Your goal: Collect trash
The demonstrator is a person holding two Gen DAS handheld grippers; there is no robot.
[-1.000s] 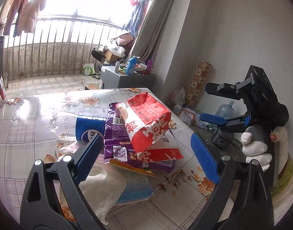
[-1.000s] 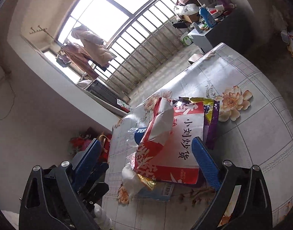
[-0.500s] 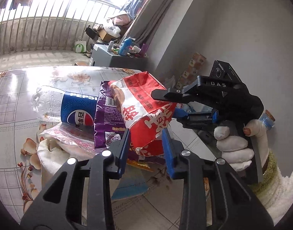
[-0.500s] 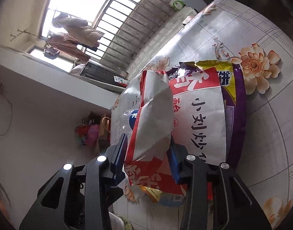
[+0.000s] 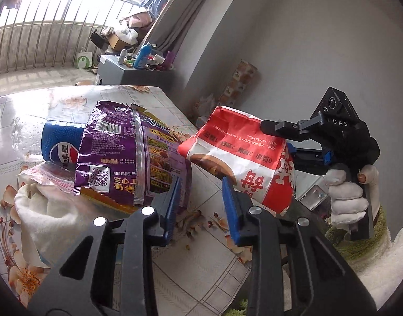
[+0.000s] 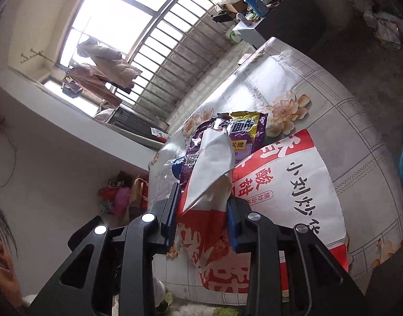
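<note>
Hovering just in front of the purple snack bag point(image 5: 133, 152), the left hand-held gripper point(image 5: 201, 205) has its blue pads drawn in to a narrow gap. Only bare counter point(image 5: 201, 258) and a few crumbs show between them, so it grips nothing. Its left pad sits against the purple bag's near right edge.

Right of the purple bag, the red and white snack bag point(image 5: 243, 155) hangs clear of the counter, tilted. The right hand-held gripper point(image 5: 283, 139) has it by one end, with a white-gloved hand point(image 5: 346, 192) on the handle. Those jaws are closing, and the bag's crumpled fold is pinched between the pads.

The purple bag lies flat on the flowered counter, torn open at its far end. A crumpled white cloth point(image 5: 48, 216) and a clear wrapper lie to its left and partly under it. Behind its left side a Pepsi bottle point(image 5: 59, 144) lies on its side, half covered by the bag.

Farther beyond the purple bag a grey cabinet point(image 5: 122, 75) crowded with bottles stands off the counter's far edge. The barred window railing point(image 5: 43, 34) runs behind it.
</note>
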